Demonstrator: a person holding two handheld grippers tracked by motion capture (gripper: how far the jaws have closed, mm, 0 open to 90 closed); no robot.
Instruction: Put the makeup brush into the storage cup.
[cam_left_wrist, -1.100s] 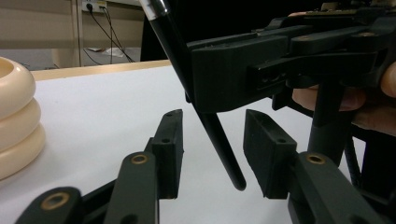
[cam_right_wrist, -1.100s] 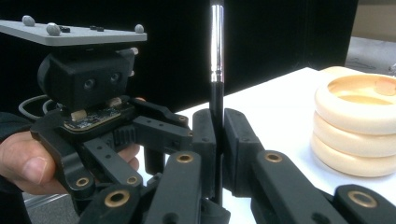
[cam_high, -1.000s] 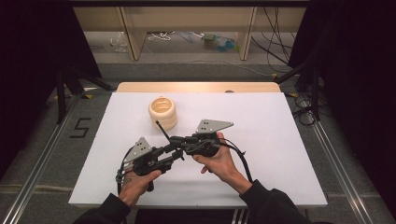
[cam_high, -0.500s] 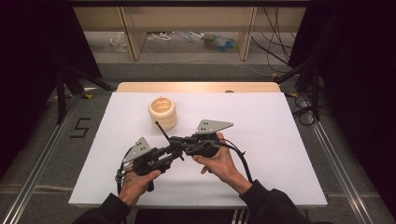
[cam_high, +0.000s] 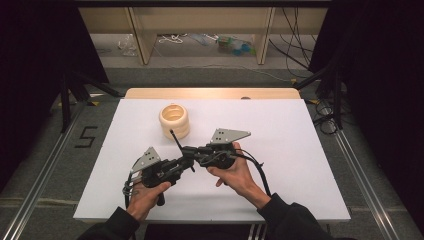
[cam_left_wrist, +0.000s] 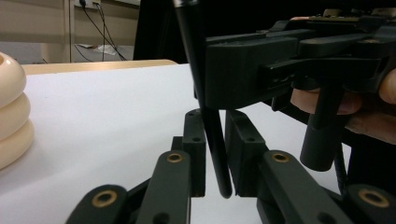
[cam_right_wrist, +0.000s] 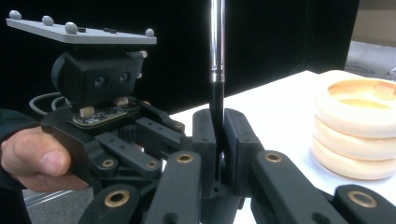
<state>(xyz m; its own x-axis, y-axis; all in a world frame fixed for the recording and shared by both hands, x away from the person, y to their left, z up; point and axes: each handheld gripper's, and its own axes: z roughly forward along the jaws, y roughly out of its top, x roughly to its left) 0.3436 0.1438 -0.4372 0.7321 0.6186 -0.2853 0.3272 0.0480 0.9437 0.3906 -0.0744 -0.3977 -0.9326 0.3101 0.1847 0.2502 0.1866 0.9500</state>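
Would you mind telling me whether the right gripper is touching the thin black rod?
Touching: in the right gripper view, the right gripper's fingers press on the black rod from both sides.

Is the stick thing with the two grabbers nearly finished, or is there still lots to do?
Done: the thin black rod with a silver end is off the table, raised. In hand: the right gripper clamps it, and the left gripper has just been closing on its lower end. Left, probably: the stack of cream rings stands untouched, apart from both.
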